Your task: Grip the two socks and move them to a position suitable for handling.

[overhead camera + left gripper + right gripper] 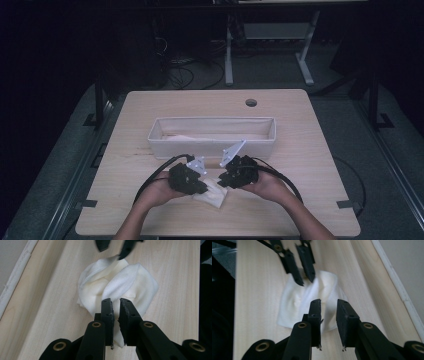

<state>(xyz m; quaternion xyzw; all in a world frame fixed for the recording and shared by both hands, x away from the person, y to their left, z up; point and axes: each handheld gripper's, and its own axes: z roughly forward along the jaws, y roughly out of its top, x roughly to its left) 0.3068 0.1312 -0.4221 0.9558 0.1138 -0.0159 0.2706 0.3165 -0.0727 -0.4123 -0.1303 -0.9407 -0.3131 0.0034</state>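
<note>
Left gripper [115, 301] pinches cloth [130, 277] on wood table [310, 150] (dark room); right gripper [329, 302] narrowly parted.

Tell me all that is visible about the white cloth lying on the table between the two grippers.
The white cloth is a small piece of soft, finely woven fabric, cream-white and crumpled into loose folds. It lies on the pale wooden table, near the person's edge, in front of the long white fabric bin. The left gripper has its fingers almost together around one raised fold. The right gripper is open at the opposite edge, one finger over the cloth.
</note>
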